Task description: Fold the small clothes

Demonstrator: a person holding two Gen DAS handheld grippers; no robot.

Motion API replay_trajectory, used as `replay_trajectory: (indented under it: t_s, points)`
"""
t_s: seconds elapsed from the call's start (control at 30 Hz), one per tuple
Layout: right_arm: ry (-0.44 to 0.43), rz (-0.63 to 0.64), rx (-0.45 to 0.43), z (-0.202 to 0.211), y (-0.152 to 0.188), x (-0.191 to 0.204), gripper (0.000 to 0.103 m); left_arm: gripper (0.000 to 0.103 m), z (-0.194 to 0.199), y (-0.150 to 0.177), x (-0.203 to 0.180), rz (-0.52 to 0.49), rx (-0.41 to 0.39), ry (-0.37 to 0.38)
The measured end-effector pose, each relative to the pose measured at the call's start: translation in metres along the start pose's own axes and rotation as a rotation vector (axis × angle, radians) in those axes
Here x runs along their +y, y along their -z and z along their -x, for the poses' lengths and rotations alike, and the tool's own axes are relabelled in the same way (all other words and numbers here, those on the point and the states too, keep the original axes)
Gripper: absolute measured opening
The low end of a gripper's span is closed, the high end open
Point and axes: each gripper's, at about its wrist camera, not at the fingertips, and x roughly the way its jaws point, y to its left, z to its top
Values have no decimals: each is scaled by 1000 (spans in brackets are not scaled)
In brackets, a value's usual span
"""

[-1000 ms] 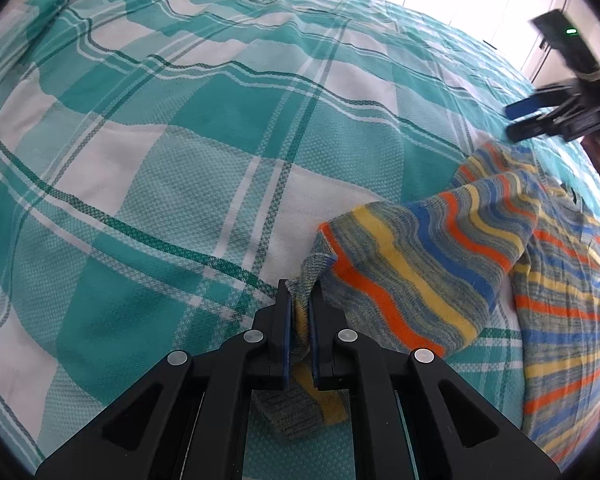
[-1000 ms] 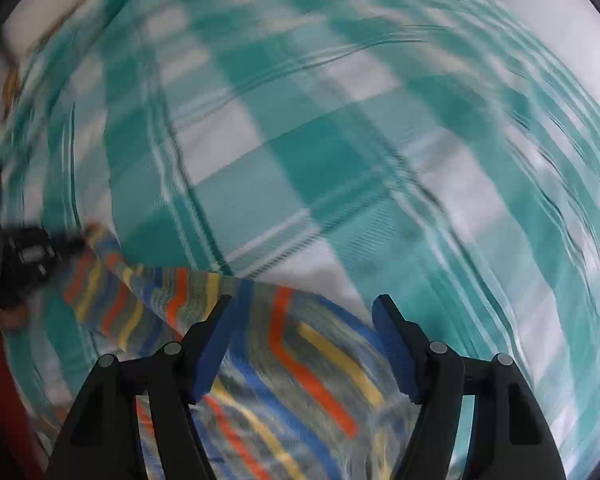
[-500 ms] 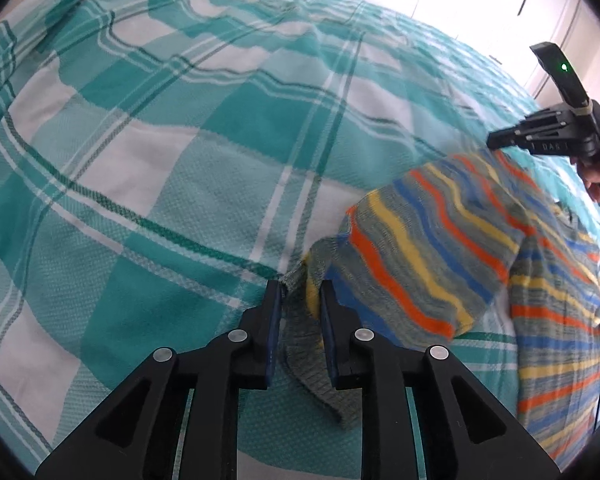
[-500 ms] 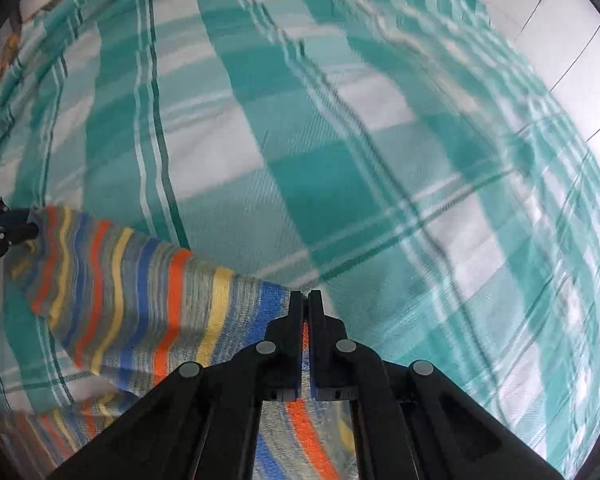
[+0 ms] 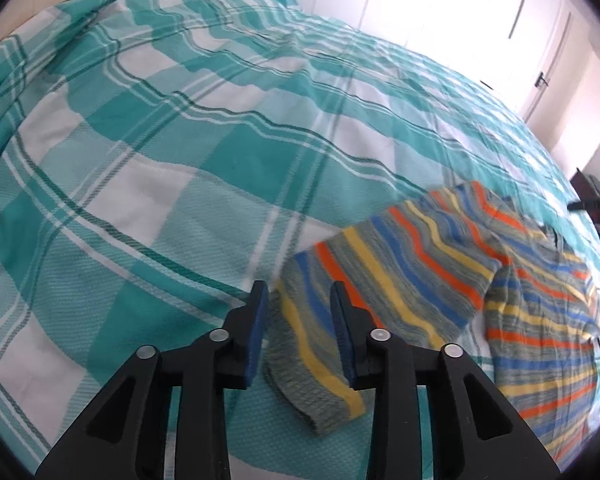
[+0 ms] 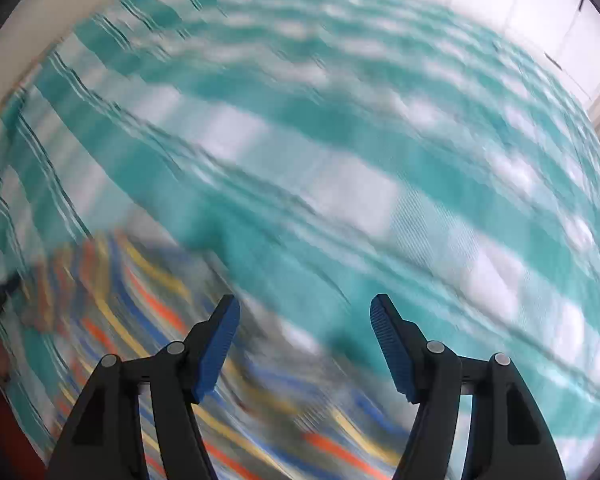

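**Both grippers let go of the striped sweater on the plaid bed**

Teal-and-white plaid bedspread (image 5: pixel 148 184) covers a bed that fills most of both wrist views, and white cupboard doors (image 5: pixel 452 4) stand behind its far edge. On the right half of the bedspread lies a small knitted sweater (image 5: pixel 540 320) striped in grey, orange, yellow and blue. Its body is spread flat toward the lower right, and one sleeve (image 5: pixel 388 276) runs from the body down toward the left wrist camera, ending in a grey ribbed cuff (image 5: pixel 312 396).

The left gripper (image 5: pixel 298 296) hangs over that sleeve near the cuff. Its jaws have just been opening and now stand partly apart; the sleeve lies in the gap below them, but the blue pads (image 5: pixel 258 332) do not press on it, so the cloth rests loose on the bed.

The right gripper (image 6: pixel 304 308) shows in its own view with jaws wide apart, having just been opening, and nothing sits between them. That view is heavily blurred: the sweater's stripes (image 6: pixel 140 320) smear across the lower left, under and beside the left finger, with plaid bedspread beyond. From the left wrist view, a dark part of the right gripper (image 5: pixel 596 202) shows at the far right edge, beyond the sweater's far side.
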Motion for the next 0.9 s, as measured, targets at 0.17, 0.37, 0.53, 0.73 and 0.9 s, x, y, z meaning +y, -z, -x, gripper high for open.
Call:
replay_trajectory:
  t_s: [0.17, 0.37, 0.53, 0.73, 0.9]
  points:
    - [130, -185, 59, -51, 62, -64, 47, 43, -34, 22, -22, -140, 73, -161]
    - [137, -355, -143, 5, 89, -106, 53, 48, -32, 26, -14, -102, 35, -139]
    - [0, -297, -162, 38, 164, -68, 60, 53, -27, 26, -6, -50, 41, -88]
    - [-9, -185, -185, 77, 297, 39, 61, 57, 71, 56, -46, -91, 74, 21]
    - [-155, -62, -181, 92, 393, 169, 63, 57, 135, 162, -132, -323, 191, 179]
